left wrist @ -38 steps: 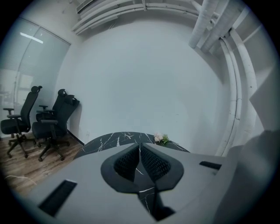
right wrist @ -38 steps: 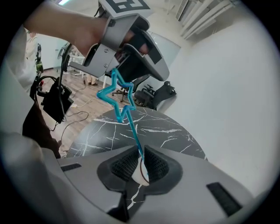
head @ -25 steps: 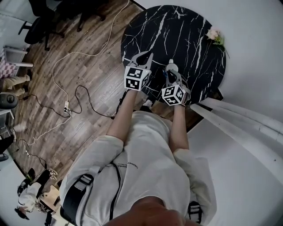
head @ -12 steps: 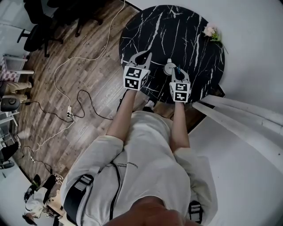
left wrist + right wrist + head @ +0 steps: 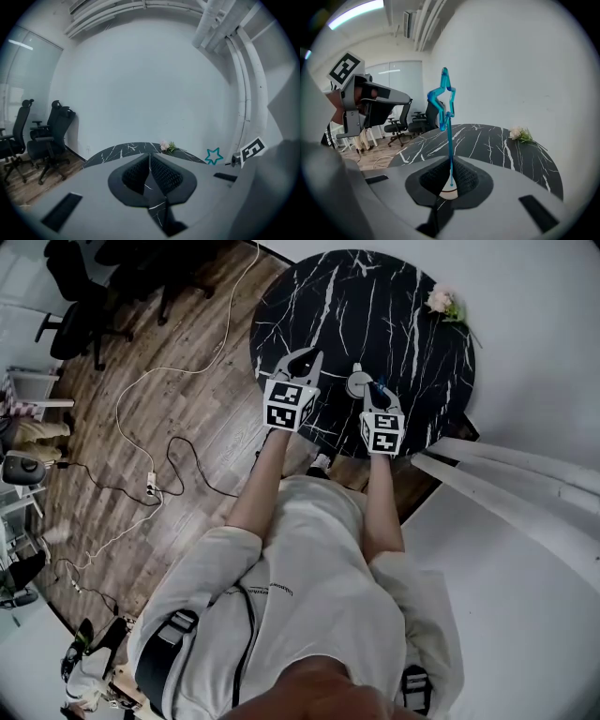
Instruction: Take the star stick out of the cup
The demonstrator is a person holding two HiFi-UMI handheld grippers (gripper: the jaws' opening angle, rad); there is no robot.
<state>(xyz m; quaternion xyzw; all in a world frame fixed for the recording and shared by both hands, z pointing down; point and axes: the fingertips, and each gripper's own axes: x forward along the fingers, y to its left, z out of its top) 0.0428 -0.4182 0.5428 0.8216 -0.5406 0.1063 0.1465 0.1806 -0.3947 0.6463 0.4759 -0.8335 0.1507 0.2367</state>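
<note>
One star stick point(image 5: 445, 101); one cup point(image 5: 357, 383); one table point(image 5: 375, 306); one flower sprig point(image 5: 444, 304) (pale); two tools point(image 5: 150, 157) point(image 5: 450, 161).

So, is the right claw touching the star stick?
Touching. The right gripper view shows the right claw shut on the stick, with both pads pressing its shaft.

No readable text or labels.

In my feed: round black marble-veined table point(image 5: 375, 315) against a plain white wall point(image 5: 534, 315), dark wood-plank floor point(image 5: 187, 343) crossed by loose cables point(image 5: 150, 486), black office chairs point(image 5: 51, 131) at left, white pipes point(image 5: 215, 21) climbing the corner, ceiling strip light point(image 5: 356, 13) lit.
</note>
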